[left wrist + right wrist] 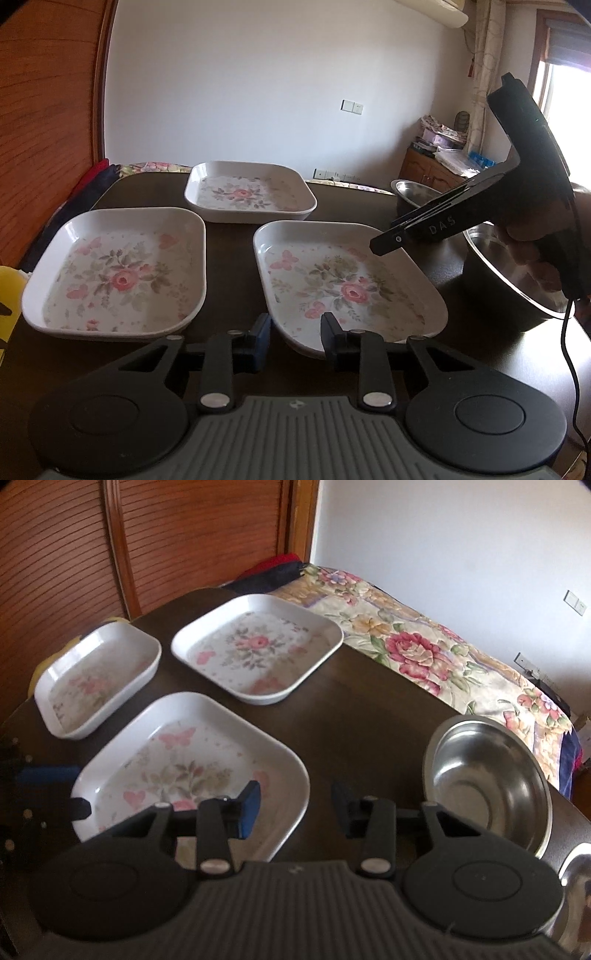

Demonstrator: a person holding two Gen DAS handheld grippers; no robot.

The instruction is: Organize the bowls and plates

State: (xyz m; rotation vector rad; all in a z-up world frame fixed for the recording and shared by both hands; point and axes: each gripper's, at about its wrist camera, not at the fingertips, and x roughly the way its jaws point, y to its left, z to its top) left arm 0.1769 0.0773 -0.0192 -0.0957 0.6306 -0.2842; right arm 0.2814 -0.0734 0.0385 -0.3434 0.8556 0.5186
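Plates sit spread on the counter point(351, 716); left claw point(295, 336) straddles the nearest plate point(347, 291) rim, right claw point(295, 805) straddles its opposite rim, both spread, likely for a two-handed lift.

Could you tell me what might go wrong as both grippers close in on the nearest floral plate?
1. Both the left gripper and the right gripper straddle opposite rims of one floral plate; uneven pulls could tilt or twist it.
2. The steel bowl sits at the dark table's edge beside the right gripper; a sideways swing might knock it off.
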